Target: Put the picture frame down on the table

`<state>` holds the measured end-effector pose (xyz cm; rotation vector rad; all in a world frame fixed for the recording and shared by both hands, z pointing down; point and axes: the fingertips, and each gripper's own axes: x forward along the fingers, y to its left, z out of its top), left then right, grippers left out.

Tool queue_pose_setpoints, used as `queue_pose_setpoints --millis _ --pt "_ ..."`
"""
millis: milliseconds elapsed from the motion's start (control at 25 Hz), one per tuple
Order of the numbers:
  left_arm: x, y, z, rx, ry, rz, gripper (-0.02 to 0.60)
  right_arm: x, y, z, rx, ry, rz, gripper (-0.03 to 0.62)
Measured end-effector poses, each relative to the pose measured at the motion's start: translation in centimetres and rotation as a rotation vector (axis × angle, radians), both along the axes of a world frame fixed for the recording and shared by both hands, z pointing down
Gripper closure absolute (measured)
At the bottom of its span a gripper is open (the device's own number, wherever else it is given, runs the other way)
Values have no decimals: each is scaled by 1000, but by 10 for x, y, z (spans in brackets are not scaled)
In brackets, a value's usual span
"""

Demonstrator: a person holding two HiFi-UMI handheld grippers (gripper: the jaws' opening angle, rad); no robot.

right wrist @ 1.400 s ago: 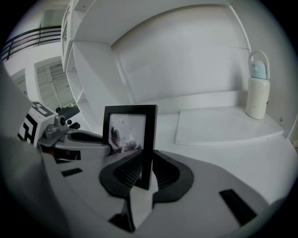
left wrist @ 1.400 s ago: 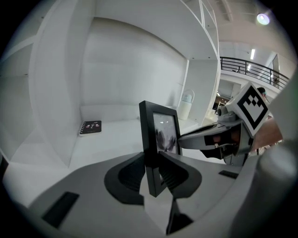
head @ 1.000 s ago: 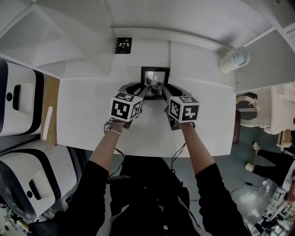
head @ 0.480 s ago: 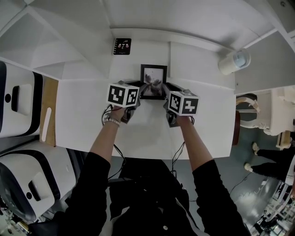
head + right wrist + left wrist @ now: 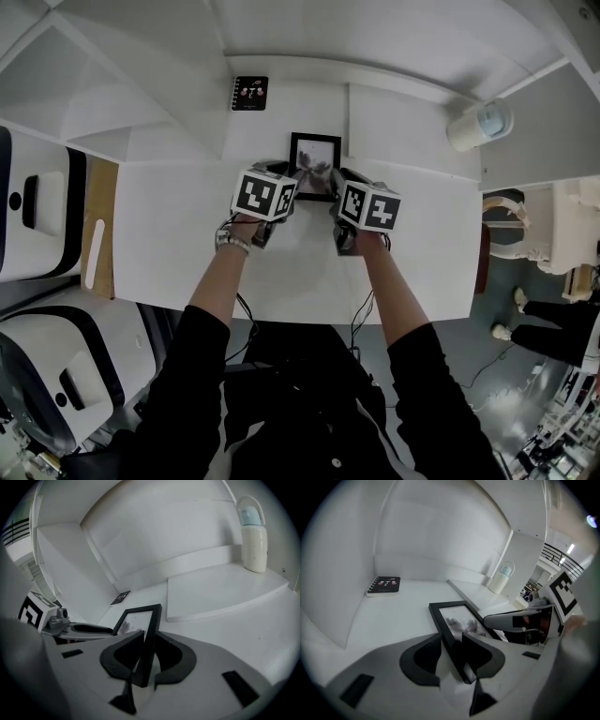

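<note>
L gripper (image 5: 452,637) jaws just opened wider, loose round picture frame (image 5: 316,151) left edge; R gripper (image 5: 149,634) clamped right edge. Frame low at counter (image 5: 187,234), contact unclear.

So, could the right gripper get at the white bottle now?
Probably not yet: the right gripper is shut on the edge of the picture frame. Otherwise nothing stands between it and the white bottle.

Black long sleeves (image 5: 192,375), cuffs ending mid-forearm, well behind grippers. Light wristband (image 5: 229,242) just behind left gripper (image 5: 300,176). White cubes (image 5: 263,194), black square markers, atop left gripper and right gripper (image 5: 325,176). Grey shells, black pads (image 5: 422,660). Thin black cables (image 5: 360,317) trailing rearward.
</note>
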<state>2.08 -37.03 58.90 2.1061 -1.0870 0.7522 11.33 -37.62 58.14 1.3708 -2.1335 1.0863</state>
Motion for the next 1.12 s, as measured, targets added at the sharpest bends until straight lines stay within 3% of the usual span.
queue_pose_setpoints --millis 80,240,400,520,560,720,1120 --pt "2 0 -1 7 6 12 430 -1 -2 -2 19 -16 3 525" --pt "-2 -3 -15 57 39 1 425 1 -7 -10 74 -81 18 505" --pt "-9 -3 -41 138 76 -13 428 2 -7 -32 160 -65 -1 507" --pt "-10 3 -62 206 120 -13 526 3 -5 -52 245 -26 -16 592" --pt "-11 5 -69 231 127 -18 576 3 -3 -58 269 -15 -20 592" --pt "-10 18 -96 313 151 -24 580 1 10 -83 345 30 -52 592" --pt "-13 39 -172 543 83 25 580 -6 44 -154 530 125 -155 592"
